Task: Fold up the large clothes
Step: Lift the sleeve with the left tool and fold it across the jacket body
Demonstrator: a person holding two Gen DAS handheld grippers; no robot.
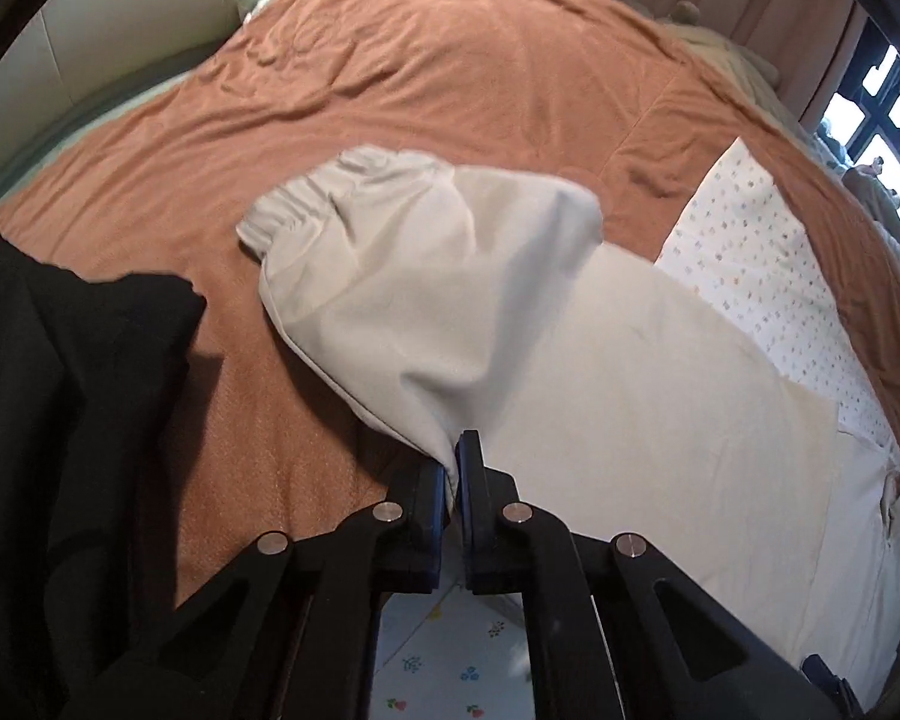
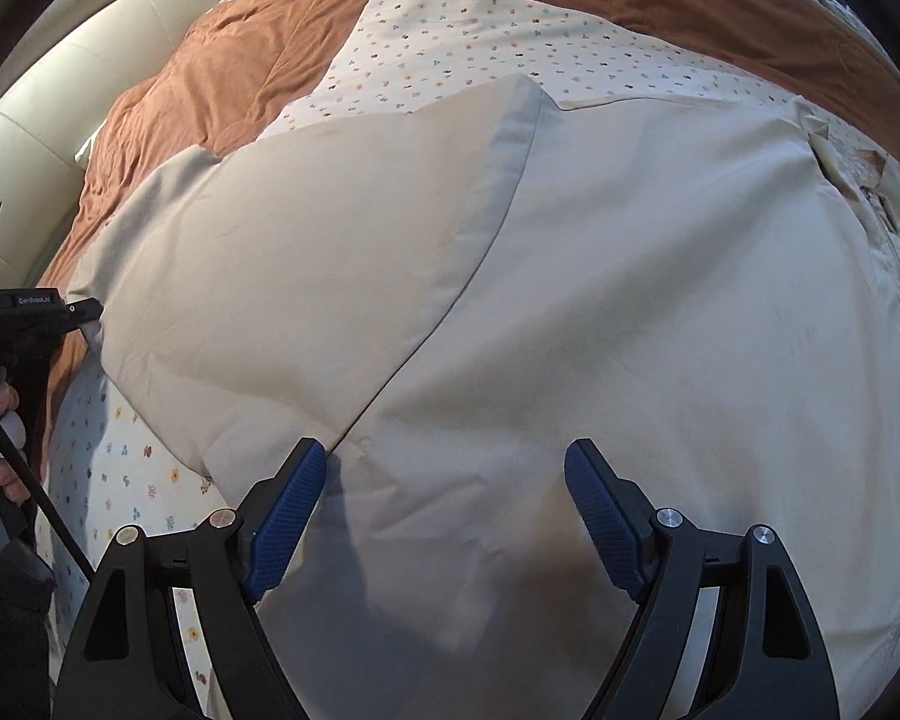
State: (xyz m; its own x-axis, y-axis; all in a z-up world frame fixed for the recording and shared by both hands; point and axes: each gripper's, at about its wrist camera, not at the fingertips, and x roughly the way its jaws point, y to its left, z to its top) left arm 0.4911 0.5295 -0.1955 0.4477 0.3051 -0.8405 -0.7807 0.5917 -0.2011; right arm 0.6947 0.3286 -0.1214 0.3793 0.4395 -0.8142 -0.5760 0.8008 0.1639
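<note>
A large cream garment (image 1: 600,360) lies spread on the bed, over a floral-print sheet (image 1: 768,276). Its sleeve (image 1: 402,264), with an elastic cuff (image 1: 306,204), is lifted and drawn across the body. My left gripper (image 1: 453,456) is shut on the sleeve's fabric near the bed's front edge. In the right wrist view the garment (image 2: 660,300) fills the frame, with the sleeve (image 2: 330,252) folded diagonally over it. My right gripper (image 2: 444,474) is open and empty just above the garment, its fingertips (image 2: 306,474) by the sleeve's lower edge. The left gripper (image 2: 24,312) shows at the far left.
An orange-brown blanket (image 1: 450,72) covers the bed. A dark garment (image 1: 72,420) lies at the left. A cream padded headboard (image 2: 42,144) and a window (image 1: 882,120) border the bed. Patterned floor (image 1: 450,660) shows below the left gripper.
</note>
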